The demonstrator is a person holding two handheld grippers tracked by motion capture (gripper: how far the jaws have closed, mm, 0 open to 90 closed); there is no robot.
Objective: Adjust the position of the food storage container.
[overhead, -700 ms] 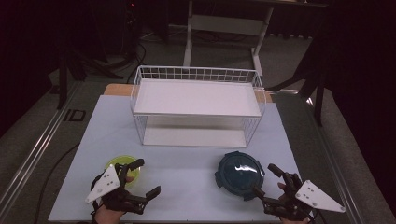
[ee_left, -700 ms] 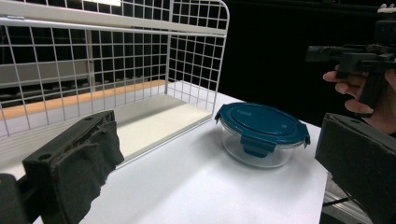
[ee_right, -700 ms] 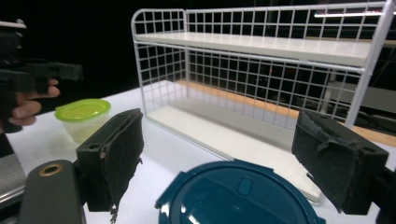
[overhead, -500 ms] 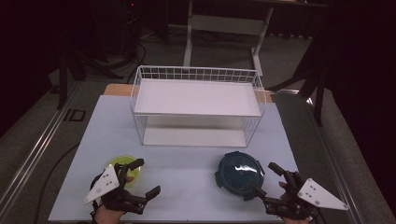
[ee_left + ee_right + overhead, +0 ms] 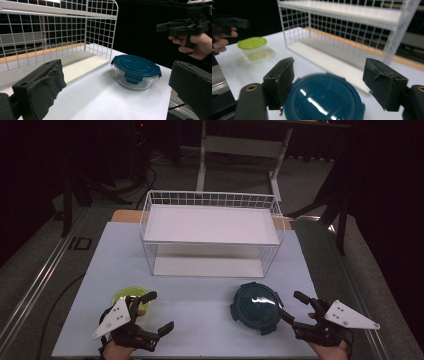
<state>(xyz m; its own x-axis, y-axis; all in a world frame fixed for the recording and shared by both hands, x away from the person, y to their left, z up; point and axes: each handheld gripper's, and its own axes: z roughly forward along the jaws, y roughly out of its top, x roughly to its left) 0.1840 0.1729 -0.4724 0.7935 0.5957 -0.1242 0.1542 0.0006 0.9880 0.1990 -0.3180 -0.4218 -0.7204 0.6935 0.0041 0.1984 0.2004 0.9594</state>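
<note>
Right gripper [image 5: 299,306] low over the near right of the white table [image 5: 200,320], jaws spread wide and empty, just beside the round glass container with the dark blue clip lid [image 5: 255,307]; container standing on the table between the pads in the right gripper view, untouched. Left gripper [image 5: 155,312] at the near left, jaws fully apart, nothing between them, one finger over the small green-lidded tub [image 5: 125,296]. White wire shelf rack [image 5: 210,227] behind both, well apart.
</note>
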